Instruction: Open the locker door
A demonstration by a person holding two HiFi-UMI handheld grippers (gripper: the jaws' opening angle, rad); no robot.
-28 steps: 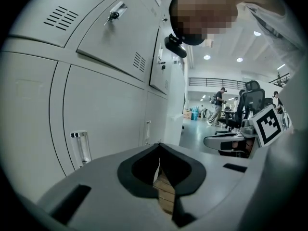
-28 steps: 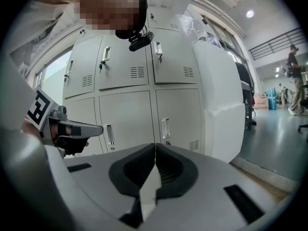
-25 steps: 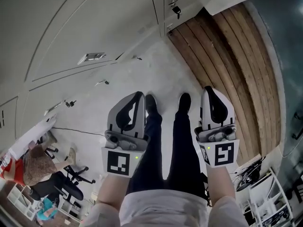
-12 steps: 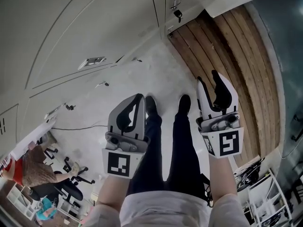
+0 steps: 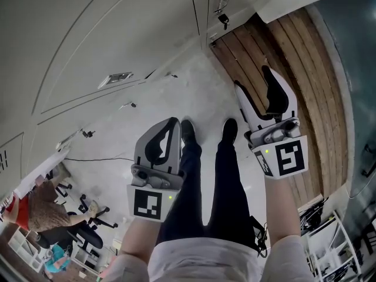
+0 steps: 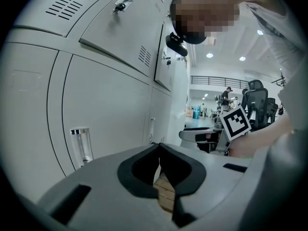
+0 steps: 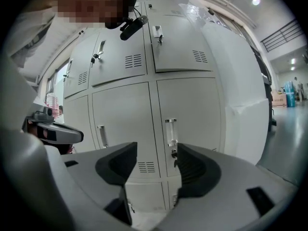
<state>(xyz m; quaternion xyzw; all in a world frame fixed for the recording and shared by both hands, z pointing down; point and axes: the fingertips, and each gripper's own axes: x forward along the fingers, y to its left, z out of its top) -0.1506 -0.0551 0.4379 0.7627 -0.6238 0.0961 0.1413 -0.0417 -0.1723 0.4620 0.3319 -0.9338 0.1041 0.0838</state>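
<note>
Head view: R gripper (image 5: 252,82) reaches toward the locker bank's right edge. Its jaws have just opened wide, w/ nothing btwn them. L gripper (image 5: 170,122) hangs low.

Left gripper view: L jaws pressed together, empty.

Right gripper view: locker door (image 7: 192,109), not yet opened, sits in the bank's right column. Its handle (image 7: 171,131) shows in the jaw gap, off-centre. Best bet, prob.: centre handle btwn jaws, clamp firmly, pull straight out.

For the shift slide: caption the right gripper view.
Right gripper, jaws just opened and empty, faces a locker door handle.
</note>
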